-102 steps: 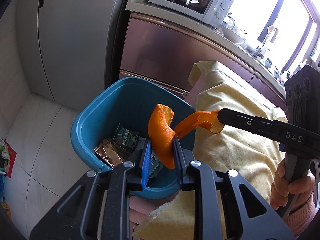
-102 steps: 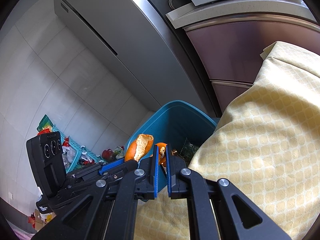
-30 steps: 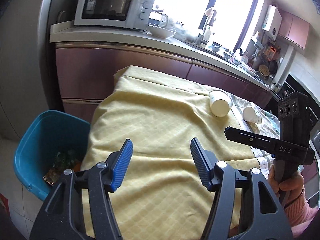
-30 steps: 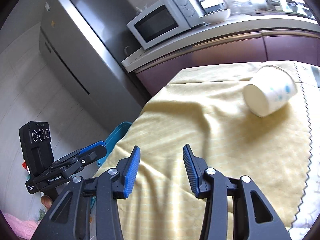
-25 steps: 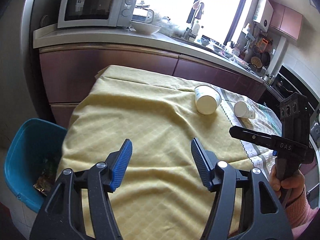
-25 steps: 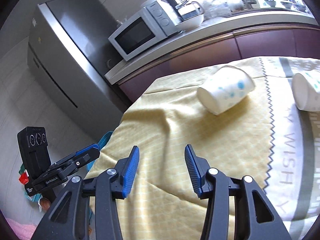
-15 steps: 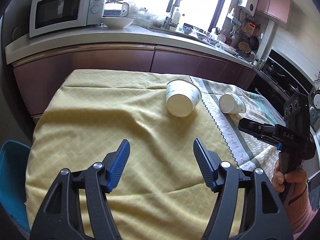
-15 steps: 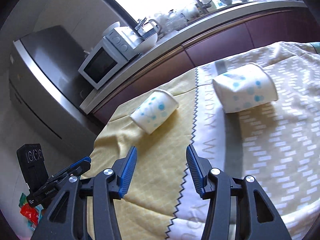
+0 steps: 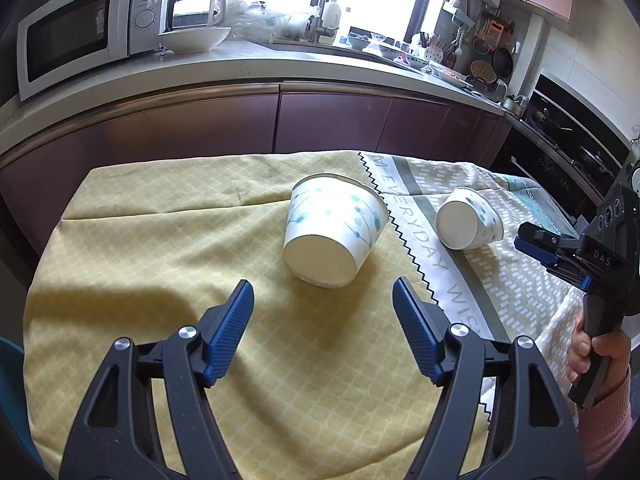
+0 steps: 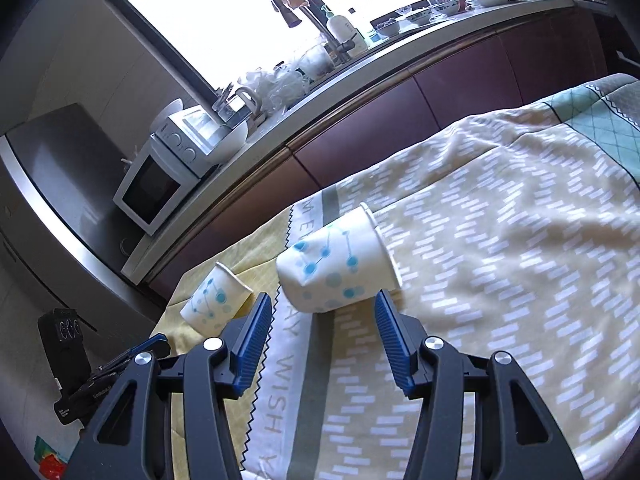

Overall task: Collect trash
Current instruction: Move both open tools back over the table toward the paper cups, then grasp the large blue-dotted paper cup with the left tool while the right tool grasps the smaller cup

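Now your left gripper [image 9: 322,322] and right gripper [image 10: 322,330], jaws just widened and empty, each face a tipped paper cup on the tablecloth [image 9: 160,240]: one cup [image 9: 334,229] at twelve o'clock, the other [image 10: 340,260] likewise. Light, thin and crushable, they likely want a gentle pinch across the midwall.

Daylight pours in through the window [image 10: 248,12], blown out to pure white. The counter [image 9: 256,56] gleams, soft shadows fall on the tablecloth [image 9: 160,264], and both views bend and darken at their edges.
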A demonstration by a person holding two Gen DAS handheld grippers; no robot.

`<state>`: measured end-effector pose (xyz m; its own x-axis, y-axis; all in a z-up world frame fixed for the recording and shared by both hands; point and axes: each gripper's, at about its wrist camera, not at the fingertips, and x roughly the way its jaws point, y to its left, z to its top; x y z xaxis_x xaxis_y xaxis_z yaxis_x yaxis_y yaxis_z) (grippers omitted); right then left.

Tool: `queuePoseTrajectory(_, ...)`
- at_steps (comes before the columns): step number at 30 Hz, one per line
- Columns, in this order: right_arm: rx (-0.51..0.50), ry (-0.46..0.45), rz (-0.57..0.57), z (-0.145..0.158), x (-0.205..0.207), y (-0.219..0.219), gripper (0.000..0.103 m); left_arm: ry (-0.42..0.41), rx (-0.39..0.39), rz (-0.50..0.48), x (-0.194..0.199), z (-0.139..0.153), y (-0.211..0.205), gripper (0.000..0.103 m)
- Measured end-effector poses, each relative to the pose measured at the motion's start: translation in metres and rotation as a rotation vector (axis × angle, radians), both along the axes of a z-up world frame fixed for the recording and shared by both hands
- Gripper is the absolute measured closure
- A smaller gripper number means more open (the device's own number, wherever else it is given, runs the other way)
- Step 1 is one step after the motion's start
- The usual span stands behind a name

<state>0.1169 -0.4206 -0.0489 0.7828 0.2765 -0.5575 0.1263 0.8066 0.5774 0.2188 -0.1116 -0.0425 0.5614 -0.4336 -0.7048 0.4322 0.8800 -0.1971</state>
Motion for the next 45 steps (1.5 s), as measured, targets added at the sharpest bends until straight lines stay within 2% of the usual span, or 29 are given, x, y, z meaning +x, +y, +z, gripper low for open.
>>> queuePoseTrajectory(5,0.004,0.003,-0.012,-0.001,0.013,-0.022,0.049,0.017,-0.005,-0.002,0.021,-0.006,-0.015,0.031)
queuePoseTrajectory(13,0.034,0.032,0.042,-0.011,0.035,-0.031,0.046,0.069,-0.021,-0.037,0.044,-0.016,-0.031,0.029)
queuePoseTrajectory(16,0.032,0.022,0.077,-0.01,0.035,-0.026,0.049,0.065,-0.014,-0.047,0.045,-0.018,-0.036,0.035)
queuePoseTrajectory(19,0.04,0.015,0.109,-0.01,0.033,-0.021,0.062,0.079,-0.014,-0.054,0.046,-0.02,-0.039,0.047)
queuePoseTrajectory(29,0.037,-0.001,0.183,-0.009,0.021,-0.002,0.094,0.038,-0.007,-0.053,0.037,-0.015,-0.044,0.047)
queuePoseTrajectory(38,0.05,-0.048,0.206,-0.002,0.007,0.013,0.101,-0.028,0.035,-0.077,0.001,-0.003,-0.037,0.047)
queuePoseTrajectory(45,0.082,-0.08,0.217,0.003,-0.004,0.024,0.101,-0.048,0.033,-0.048,-0.03,0.001,-0.006,0.047)
